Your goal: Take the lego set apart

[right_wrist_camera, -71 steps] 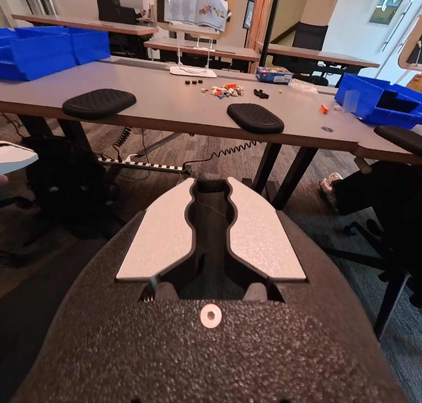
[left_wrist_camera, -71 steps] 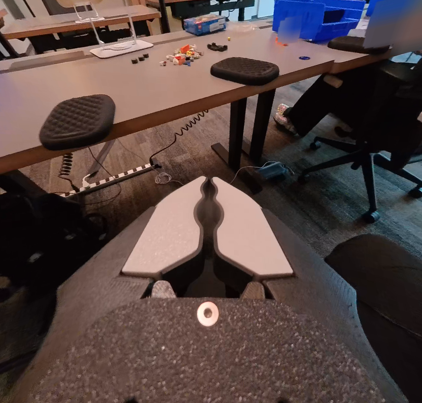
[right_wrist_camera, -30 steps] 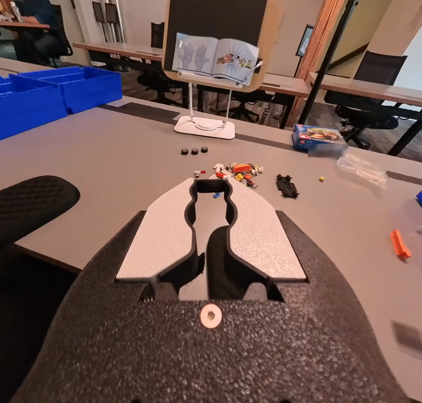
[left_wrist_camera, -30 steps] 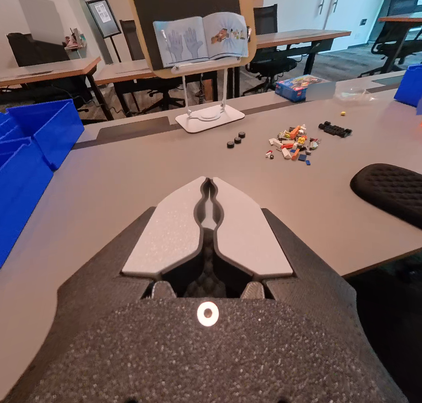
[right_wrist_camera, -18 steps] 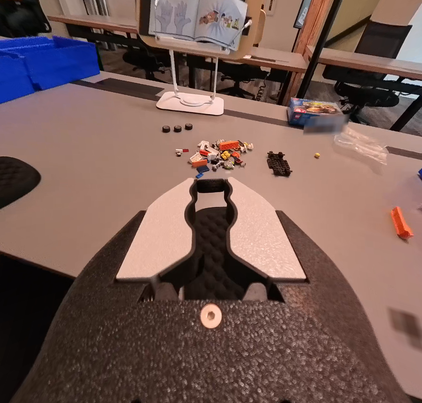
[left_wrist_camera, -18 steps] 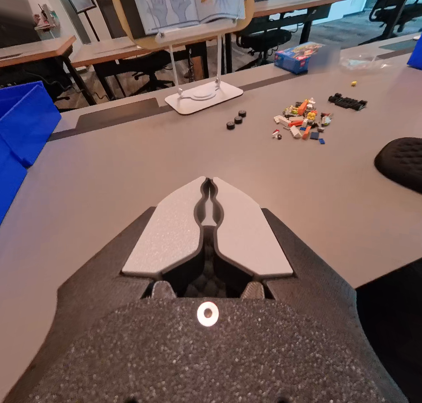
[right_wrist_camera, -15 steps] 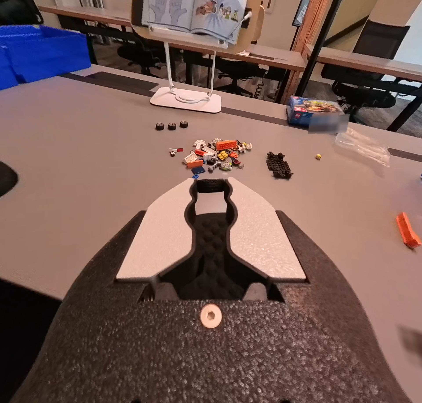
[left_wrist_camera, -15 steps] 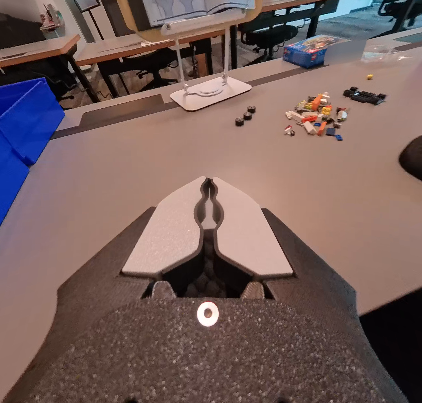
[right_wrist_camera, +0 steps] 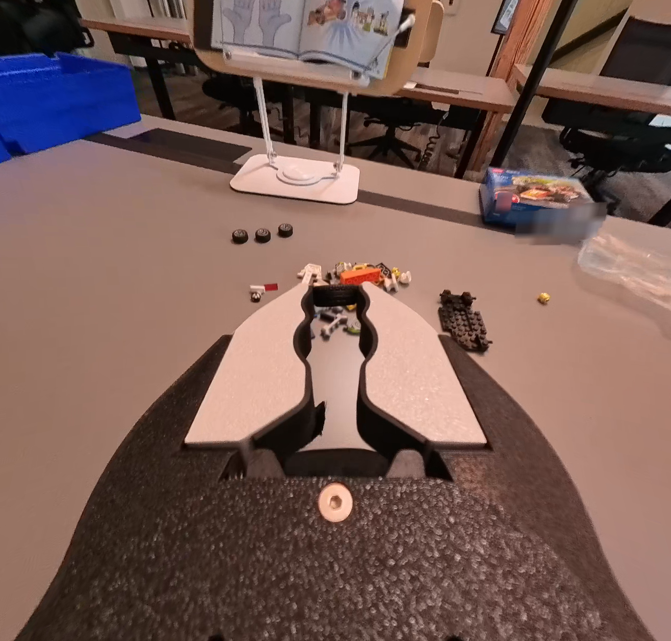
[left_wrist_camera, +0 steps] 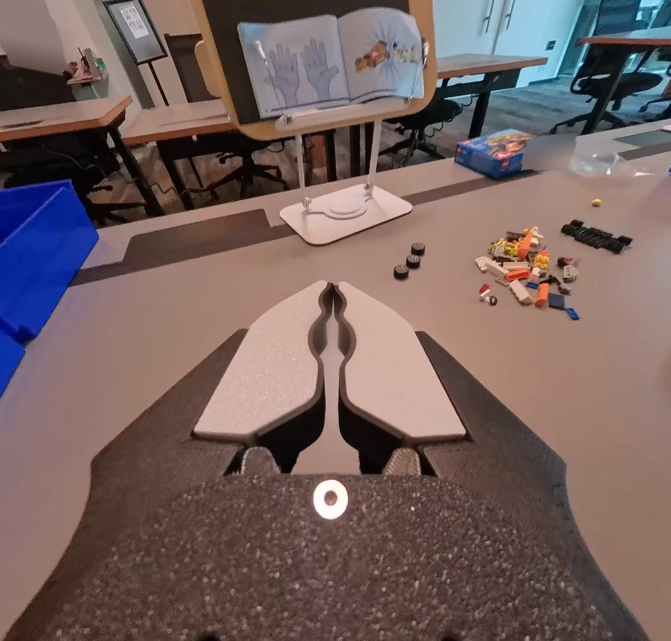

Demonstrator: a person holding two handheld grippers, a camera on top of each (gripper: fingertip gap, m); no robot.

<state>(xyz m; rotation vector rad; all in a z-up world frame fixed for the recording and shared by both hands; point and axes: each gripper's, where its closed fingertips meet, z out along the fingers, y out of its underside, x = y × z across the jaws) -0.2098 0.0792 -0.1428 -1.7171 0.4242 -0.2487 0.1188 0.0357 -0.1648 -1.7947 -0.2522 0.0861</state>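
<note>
The lego set lies apart on the grey table [right_wrist_camera: 109, 260]: a pile of small coloured pieces [left_wrist_camera: 526, 271], three black wheels [right_wrist_camera: 262, 234] and a black chassis plate [right_wrist_camera: 463, 322]. The right hand-held gripper [right_wrist_camera: 334, 294] pinches a black tyre [right_wrist_camera: 334, 295], now nearer the pile; the left hand-held gripper [left_wrist_camera: 333, 287] is closed, empty. The blue box [right_wrist_camera: 533, 198] bears print.

Wooden-edged desks [left_wrist_camera: 65, 115] and black office chairs [left_wrist_camera: 613, 78] stand on grey carpet [left_wrist_camera: 537, 115] before pale walls [left_wrist_camera: 43, 24].

Loose lego pieces [left_wrist_camera: 528, 272] lie heaped near three black wheels [left_wrist_camera: 409, 261] and black chassis [right_wrist_camera: 463, 321].
</note>
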